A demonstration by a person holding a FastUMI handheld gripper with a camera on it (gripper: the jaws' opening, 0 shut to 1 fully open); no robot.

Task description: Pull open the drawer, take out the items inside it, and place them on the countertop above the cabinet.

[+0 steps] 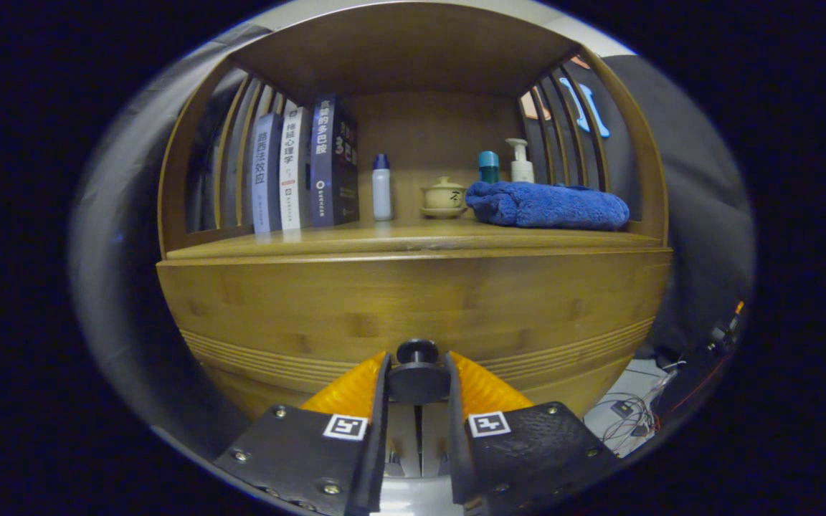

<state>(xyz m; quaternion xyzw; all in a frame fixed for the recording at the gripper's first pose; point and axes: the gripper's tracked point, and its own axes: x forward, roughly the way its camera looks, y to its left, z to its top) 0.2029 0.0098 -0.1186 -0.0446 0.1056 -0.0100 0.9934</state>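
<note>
One gripper (418,380), fingers closed in on a dark round knob (417,352); both inner faces sit against the knob's wider disc, so the hold reads as clamped on it.

One drawer (413,315), wooden, directly ahead of the fingers. Its front faces the gripper squarely and its long axis runs crosswise to the fingers. The knob projects from the front toward the gripper, its stem in line with the fingers. Whether the drawer stands slightly open or fully shut cannot be told; its contents are hidden behind the front.

One table (355,240), the wooden top of the cabinet, beyond and above the knob, with slatted sides and a roof over it.

Items on the table, beyond the fingers:
- three books (304,168), upright, far left, spines toward the gripper;
- one white bottle (382,188), dark cap, just right of the books;
- one small lidded cup (444,197) on a saucer, centre back;
- one blue towel (548,205), folded, lying to the right;
- one teal-capped container (488,166) and one pump bottle (521,163), lower parts hidden behind the towel.

Loose cables (632,416), low to the right, hard to make out.
</note>
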